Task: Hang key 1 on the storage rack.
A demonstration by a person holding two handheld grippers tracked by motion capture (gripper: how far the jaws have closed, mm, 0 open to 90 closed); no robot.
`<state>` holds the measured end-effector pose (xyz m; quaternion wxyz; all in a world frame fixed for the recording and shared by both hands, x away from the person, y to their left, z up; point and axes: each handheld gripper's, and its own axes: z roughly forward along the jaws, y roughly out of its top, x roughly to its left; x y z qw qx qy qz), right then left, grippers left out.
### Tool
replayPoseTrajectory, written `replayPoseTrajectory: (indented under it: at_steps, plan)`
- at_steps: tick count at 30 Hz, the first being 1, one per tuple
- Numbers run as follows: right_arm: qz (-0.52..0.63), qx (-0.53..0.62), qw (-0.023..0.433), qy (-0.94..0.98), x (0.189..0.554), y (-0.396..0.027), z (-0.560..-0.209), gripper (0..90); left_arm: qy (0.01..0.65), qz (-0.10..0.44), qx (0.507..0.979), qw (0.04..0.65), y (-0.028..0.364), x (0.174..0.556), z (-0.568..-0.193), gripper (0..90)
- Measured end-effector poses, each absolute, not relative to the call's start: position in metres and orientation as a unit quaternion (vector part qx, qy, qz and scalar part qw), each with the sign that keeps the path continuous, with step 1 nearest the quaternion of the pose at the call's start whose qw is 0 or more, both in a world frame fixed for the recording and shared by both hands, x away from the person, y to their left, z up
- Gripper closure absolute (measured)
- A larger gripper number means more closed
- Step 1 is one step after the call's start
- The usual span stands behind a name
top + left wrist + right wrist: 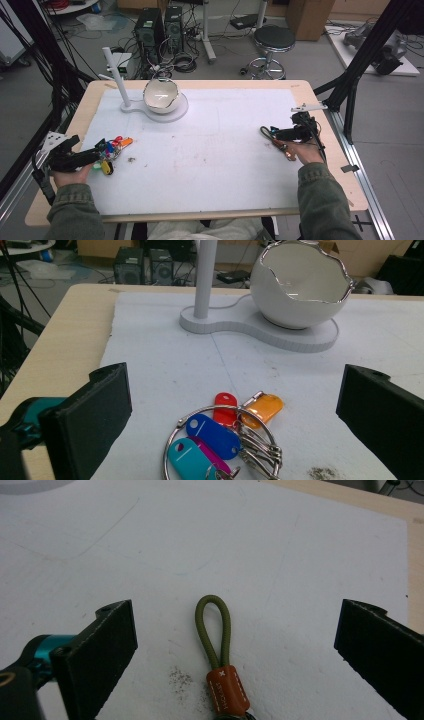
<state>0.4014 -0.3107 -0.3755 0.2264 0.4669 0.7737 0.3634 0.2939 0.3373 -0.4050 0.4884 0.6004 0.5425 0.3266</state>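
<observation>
Lower left of the high view, the left hand-held gripper (95,156) sits released, jaws straddling the key ring (222,440), seemingly lined up to grab. At right, the right hand-held gripper (272,134), also released, brackets the olive lanyard (215,630) on the surface (220,150).

A light wooden table (320,102) with rounded corners stood on a grey floor (230,55), most of its top covered by a white mat (225,150). Beyond its far edge two black computer towers (159,27) sat side by side on the floor amid a tangle of dark cables (182,62). A round black stool (274,40) on a chrome base stood to their right, near a white post (207,30). Black frame struts (370,47) slanted down at the right, and more dark cabling hung at the left. Cardboard boxes (310,17) lined the back. The light was even and soft.
</observation>
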Motion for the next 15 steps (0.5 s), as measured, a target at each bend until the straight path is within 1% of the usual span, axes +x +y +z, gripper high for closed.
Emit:
replayPoseTrajectory:
  at_steps: [8, 15]
  plan:
    - [0.335, 0.462, 0.218, 0.792, 0.414, -0.309, -0.374, 2.4, 0.542, 0.326, 0.6, 0.489, 0.338, 0.294, -0.405, 1.7]
    - [0.305, 0.475, 0.195, 0.802, 0.426, -0.313, -0.384, 2.4, 0.543, 0.326, 0.6, 0.488, 0.338, 0.294, -0.405, 1.7]
